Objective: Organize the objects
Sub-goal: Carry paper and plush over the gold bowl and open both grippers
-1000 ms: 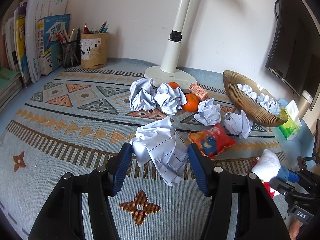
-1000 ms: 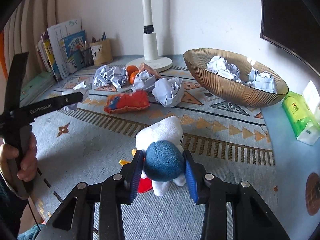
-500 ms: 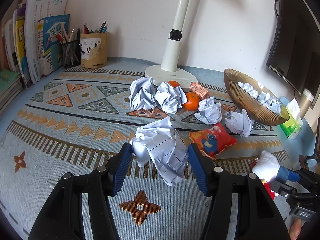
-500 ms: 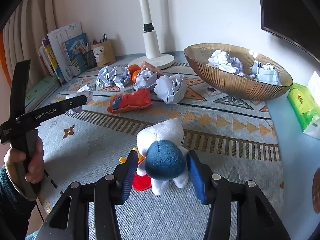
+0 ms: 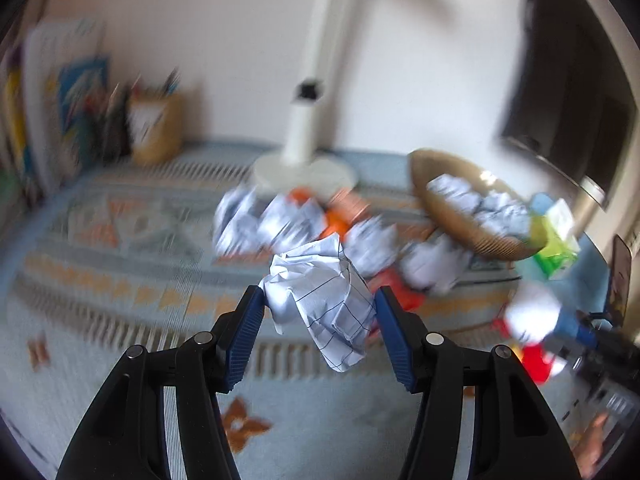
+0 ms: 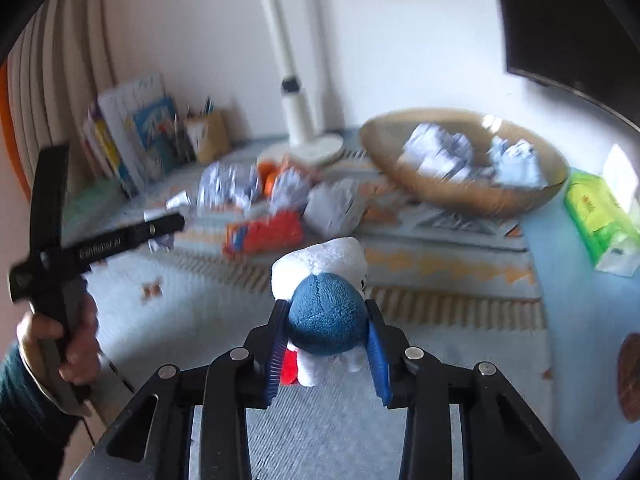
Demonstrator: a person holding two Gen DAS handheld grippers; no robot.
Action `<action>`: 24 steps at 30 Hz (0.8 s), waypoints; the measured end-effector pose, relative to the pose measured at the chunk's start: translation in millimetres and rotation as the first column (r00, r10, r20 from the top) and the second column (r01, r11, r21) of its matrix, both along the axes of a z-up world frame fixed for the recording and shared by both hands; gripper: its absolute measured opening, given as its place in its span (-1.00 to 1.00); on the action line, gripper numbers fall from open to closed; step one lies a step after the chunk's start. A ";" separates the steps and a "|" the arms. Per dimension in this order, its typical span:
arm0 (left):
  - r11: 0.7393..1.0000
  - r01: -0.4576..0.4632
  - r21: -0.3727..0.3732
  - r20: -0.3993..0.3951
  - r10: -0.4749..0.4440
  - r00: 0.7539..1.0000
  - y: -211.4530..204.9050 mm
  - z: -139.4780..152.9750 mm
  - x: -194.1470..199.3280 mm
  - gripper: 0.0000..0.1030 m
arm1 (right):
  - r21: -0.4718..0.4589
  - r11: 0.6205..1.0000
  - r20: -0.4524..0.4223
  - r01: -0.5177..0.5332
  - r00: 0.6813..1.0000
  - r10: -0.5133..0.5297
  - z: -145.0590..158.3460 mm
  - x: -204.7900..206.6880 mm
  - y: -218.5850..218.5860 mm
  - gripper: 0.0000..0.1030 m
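A patterned blue-and-orange woven mat [image 5: 120, 264] covers a desk set against a pale wall, the whole scene smeared by motion blur. In the left wrist view, books [image 5: 52, 92] and a tan pen holder [image 5: 154, 128] stand at upper left, a white lamp [image 5: 306, 136] rises at centre, and a golden bowl [image 5: 476, 236] holding paper balls sits at right beside a green tissue pack [image 5: 558, 248]. Crumpled papers [image 5: 260, 224], oranges and a red pouch lie scattered between lamp and bowl. At lower centre the left gripper [image 5: 320, 308] clamps a crumpled sheet of lined paper [image 5: 320, 296] between its blue pads, the sheet hanging clear of the mat.

In the right wrist view, a hand [image 6: 68, 344] at lower left grasps the other gripper's black handle. The same books [image 6: 132, 136], lamp [image 6: 296, 108] and red pouch [image 6: 264, 232] run across the middle, with the bowl [image 6: 472, 192] at upper right. At lower centre the right gripper [image 6: 328, 332], whose jaws have just been closing, pinches the blue ball-shaped part of a white plush toy [image 6: 320, 260], the pads pressing its sides.
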State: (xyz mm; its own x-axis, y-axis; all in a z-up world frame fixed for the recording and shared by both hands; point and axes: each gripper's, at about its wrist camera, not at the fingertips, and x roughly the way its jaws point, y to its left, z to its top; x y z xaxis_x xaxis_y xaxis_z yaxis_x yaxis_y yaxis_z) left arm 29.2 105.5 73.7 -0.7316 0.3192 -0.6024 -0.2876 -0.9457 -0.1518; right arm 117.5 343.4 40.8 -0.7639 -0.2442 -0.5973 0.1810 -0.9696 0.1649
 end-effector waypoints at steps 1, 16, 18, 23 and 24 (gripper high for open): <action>1.000 0.028 -0.006 -0.018 -0.028 0.999 12.2 11.1 -3.3 0.07 | -0.014 1.000 -0.020 0.021 1.000 -0.021 11.3 -1.1 7.1 -0.31; 0.986 0.161 0.051 0.061 -0.164 0.985 163.4 37.7 -131.8 0.28 | -0.069 0.892 -0.037 0.446 0.893 -0.449 81.2 -153.5 92.1 -0.27; 0.984 0.165 0.064 0.098 -0.171 0.980 167.0 31.9 -137.6 0.57 | -0.032 0.898 0.014 0.438 0.899 -0.438 74.3 -170.8 94.1 0.02; 0.984 0.159 0.084 0.100 -0.167 0.981 142.3 34.9 -118.0 0.58 | -0.010 0.906 0.028 0.423 0.906 -0.422 63.9 -151.1 97.1 0.06; 0.984 0.155 0.092 0.089 -0.163 0.983 133.0 37.7 -109.9 0.58 | -0.009 0.912 0.028 0.410 0.912 -0.409 63.5 -144.2 94.4 0.08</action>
